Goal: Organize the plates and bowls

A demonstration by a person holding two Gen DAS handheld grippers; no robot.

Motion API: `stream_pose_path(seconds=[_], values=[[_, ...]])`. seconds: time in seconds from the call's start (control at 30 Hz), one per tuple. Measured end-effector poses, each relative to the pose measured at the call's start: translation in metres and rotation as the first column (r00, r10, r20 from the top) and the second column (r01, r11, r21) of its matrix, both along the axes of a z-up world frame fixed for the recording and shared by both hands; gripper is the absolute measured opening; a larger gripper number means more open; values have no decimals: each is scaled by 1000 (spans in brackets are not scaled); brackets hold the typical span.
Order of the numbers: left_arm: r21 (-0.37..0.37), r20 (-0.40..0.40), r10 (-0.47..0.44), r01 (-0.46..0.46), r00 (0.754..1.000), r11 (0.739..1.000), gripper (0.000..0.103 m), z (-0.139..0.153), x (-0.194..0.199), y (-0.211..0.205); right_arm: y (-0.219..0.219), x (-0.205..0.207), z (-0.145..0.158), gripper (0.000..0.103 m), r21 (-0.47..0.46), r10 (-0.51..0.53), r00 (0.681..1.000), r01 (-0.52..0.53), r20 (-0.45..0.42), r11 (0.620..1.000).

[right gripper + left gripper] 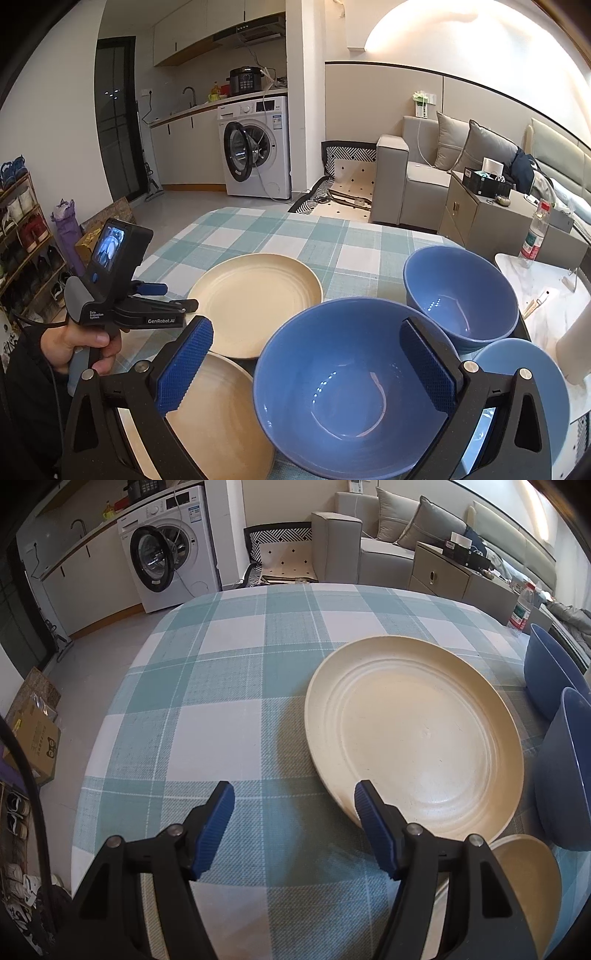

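A large cream plate [413,734] lies on the checked tablecloth [229,664]. My left gripper [295,805] hangs open just above the cloth, its right finger over the plate's near rim and nothing between the pads. A second cream plate [528,878] sits at the lower right. In the right wrist view a big blue bowl [343,387] stands below my open right gripper [304,328], whose left pad is clear of its rim. Behind it are another blue bowl [461,295], a pale blue dish [524,369] and both cream plates [258,299] [221,406]. A hand [81,347] holds the left gripper [177,295].
Two blue bowls [554,720] crowd the table's right edge in the left wrist view. A white side table [546,295] with a water bottle [533,236] stands to the right. A washing machine [258,147], sofa [424,166] and shoe rack [26,229] surround the table.
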State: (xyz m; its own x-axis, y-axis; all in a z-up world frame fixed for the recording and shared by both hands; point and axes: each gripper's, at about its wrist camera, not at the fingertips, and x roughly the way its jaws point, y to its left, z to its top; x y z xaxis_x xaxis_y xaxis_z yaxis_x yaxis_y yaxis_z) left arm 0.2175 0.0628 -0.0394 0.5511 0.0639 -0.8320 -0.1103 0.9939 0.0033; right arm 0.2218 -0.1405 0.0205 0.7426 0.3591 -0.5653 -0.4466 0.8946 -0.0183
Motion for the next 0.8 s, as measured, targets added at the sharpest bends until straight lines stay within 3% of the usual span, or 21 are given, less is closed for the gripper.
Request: stream_pose_path(seconds=[0.53, 0.8], values=[[-62, 12, 57, -56, 998, 997, 69, -4, -27, 34, 48, 1, -1, 103, -30, 60, 998, -61, -10, 998], [-81, 20, 77, -75, 997, 994, 69, -5, -36, 50, 74, 11, -3, 103, -56, 55, 997, -58, -56, 997]])
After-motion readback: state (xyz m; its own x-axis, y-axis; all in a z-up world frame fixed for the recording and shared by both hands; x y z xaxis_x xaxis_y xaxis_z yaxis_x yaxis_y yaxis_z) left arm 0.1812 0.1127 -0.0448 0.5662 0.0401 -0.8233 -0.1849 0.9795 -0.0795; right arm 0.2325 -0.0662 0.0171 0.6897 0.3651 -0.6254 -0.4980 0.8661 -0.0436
